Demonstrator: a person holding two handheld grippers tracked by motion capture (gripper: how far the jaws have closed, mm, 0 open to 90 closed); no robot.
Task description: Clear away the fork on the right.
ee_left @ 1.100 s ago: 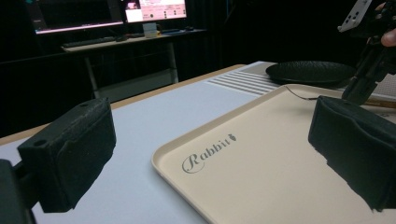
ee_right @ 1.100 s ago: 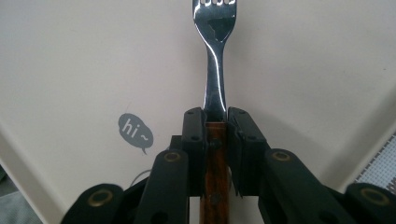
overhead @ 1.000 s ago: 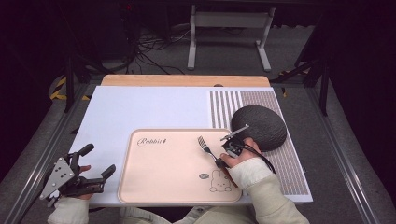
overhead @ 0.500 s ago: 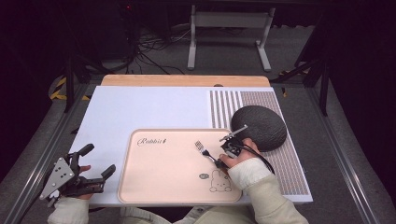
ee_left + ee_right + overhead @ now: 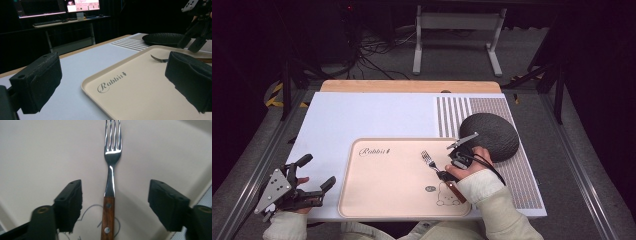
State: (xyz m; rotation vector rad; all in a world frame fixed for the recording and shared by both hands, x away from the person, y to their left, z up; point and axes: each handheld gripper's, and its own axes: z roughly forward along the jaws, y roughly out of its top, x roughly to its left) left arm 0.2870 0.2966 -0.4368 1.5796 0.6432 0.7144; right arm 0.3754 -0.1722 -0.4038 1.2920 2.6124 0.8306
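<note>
The fork (image 5: 110,182) lay on the tray (image 5: 377,200) near the bench's right front. The right gripper (image 5: 115,205) had just been opening, jaws spread astride its handle, placement seemingly done, withdrawal left. The left gripper (image 5: 309,175) rested with jaws spread, empty.

At the lower left of the high view, the left tongs (image 5: 314,174) are black, with a grey three-cornered plate on top dotted with small holes. The right tongs (image 5: 443,170), right of centre, are black too, with a grey plate and a black cable looping over the wrist. Both forearms wear cream, loose sleeves (image 5: 492,205) with ribbed cuffs. In the right gripper view, each blocky black jaw has a small round hole, and a brass-coloured ringed screw hole at the lower left.
</note>
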